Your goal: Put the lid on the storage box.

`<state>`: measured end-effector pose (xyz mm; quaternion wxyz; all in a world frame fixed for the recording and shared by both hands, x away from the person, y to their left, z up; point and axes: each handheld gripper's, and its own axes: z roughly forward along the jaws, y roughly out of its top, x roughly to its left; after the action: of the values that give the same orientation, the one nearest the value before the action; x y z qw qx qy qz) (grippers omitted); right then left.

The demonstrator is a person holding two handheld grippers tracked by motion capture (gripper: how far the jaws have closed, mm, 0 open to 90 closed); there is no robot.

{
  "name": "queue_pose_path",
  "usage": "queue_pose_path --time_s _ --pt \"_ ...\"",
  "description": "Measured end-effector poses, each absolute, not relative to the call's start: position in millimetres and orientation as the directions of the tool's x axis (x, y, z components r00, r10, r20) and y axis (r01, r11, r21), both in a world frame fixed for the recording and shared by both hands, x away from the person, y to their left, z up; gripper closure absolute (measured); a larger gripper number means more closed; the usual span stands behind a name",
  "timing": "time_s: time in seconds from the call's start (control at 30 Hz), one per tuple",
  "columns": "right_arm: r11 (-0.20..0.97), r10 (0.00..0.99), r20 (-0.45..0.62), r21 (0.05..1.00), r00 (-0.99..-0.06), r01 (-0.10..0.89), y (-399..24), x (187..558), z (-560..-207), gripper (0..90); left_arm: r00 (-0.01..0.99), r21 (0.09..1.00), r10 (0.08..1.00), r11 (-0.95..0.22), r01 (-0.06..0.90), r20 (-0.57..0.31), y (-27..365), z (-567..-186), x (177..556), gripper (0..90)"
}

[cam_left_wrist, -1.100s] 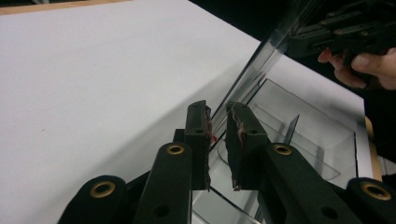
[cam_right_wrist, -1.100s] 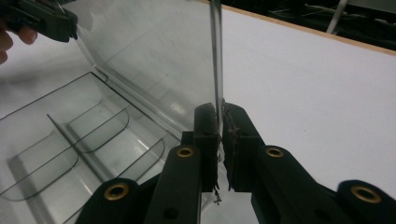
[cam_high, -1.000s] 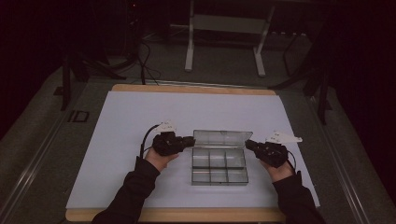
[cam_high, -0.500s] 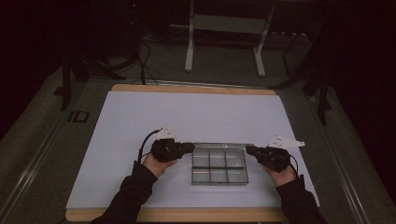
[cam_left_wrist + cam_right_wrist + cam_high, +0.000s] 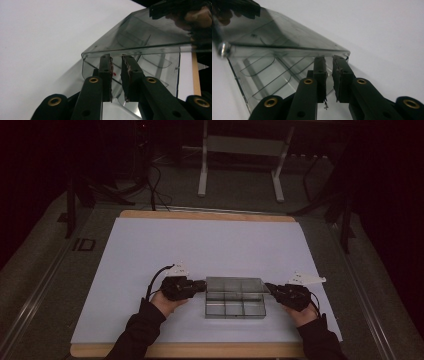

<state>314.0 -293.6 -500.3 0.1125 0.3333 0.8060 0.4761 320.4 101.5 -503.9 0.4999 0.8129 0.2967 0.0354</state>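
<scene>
Clear plastic box (image 5: 235, 302) is sitting near the table's (image 5: 150, 245) front edge as the left gripper (image 5: 200, 284) and right gripper (image 5: 270, 287), jaws nearly closed, are each pinching an end of its half-lowered lid (image 5: 234, 285), apparently to guide it evenly.

Open table (image 5: 200, 245) beyond box (image 5: 235, 297)

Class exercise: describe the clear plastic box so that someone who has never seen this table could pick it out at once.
Find the white sheet covering the table. Near its front edge, between the left gripper and right gripper, sits the compartment box. It is see-through grey, divided into small cells, with its lid partly raised.
</scene>
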Motion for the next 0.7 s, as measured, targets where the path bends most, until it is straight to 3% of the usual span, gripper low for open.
queue_pose_path --time_s 0.37,0.7 --pt "0.319 0.647 0.171 0.824 -0.743 0.467 -299 310 -509 78.2 0.797 0.802 0.549 -0.342 0.49 -0.252 103 -515 320 63.0" --pt "0.324 0.66 0.169 0.815 -0.732 0.48 -303 313 -514 77.3 0.775 0.782 0.564 -0.332 0.528 -0.284 107 -527 323 61.3"
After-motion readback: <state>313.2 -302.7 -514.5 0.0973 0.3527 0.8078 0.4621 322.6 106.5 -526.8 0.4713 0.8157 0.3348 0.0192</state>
